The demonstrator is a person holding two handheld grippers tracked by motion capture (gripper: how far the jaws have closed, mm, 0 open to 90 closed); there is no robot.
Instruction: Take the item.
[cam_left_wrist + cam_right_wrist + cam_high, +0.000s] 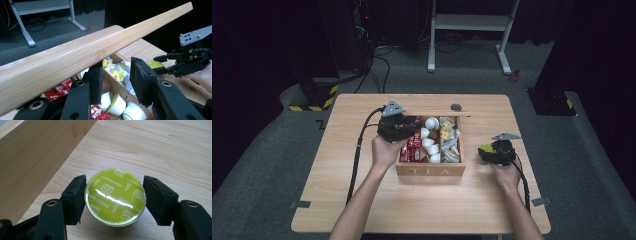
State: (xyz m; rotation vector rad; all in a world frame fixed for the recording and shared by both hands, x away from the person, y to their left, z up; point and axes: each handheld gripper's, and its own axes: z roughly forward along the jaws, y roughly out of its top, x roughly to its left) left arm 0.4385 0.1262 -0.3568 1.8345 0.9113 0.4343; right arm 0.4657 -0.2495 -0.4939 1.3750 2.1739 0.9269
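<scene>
The table [422, 200] carries a wooden tea box [430, 170], its lid [75, 57] propped up by the left gripper [398, 127], jaws half open. Just right of the box wall, the coffee capsule [115, 197] sits foil-up between the right gripper's [115, 200] jaws: left pad touching, right pad slightly clear. Bare tabletop lies beyond.

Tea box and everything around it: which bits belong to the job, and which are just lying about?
In the job: green capsule, right gripper around it, tea box, its raised lid, left gripper by the lid.

Lying about: red sachets, white pods, yellow tea bags, dark disc, white desk frame.
</scene>
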